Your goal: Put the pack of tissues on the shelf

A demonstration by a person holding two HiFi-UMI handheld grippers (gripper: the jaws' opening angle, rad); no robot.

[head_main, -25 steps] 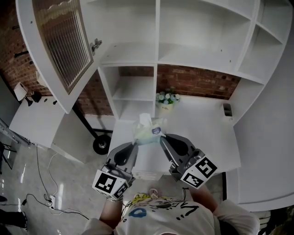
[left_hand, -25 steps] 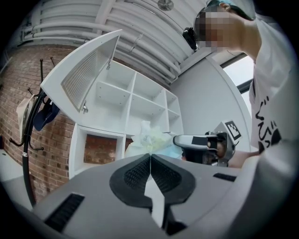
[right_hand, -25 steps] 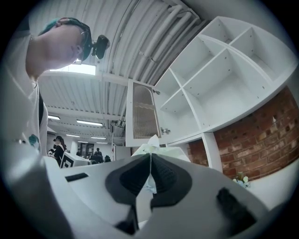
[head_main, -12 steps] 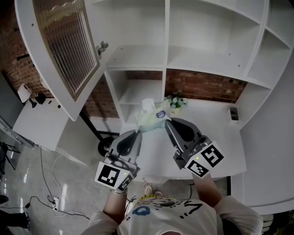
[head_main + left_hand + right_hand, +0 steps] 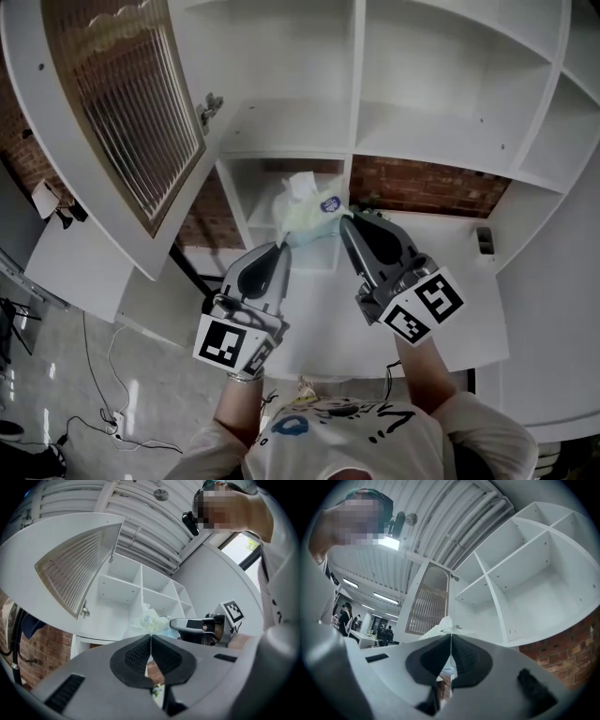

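Ahead of you: white shelf (image 5: 441,141), open compartments, above a white worktop (image 5: 448,251). A small dark object (image 5: 484,240) rests at the worktop's right end.

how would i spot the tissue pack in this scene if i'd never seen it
Find the big white shelf unit. In front of its lower middle compartment, the left gripper and right gripper pinch a pale-green pack between them: the pack of tissues. It is the only crinkly thing there, with a white tissue poking from its top and a blue label.
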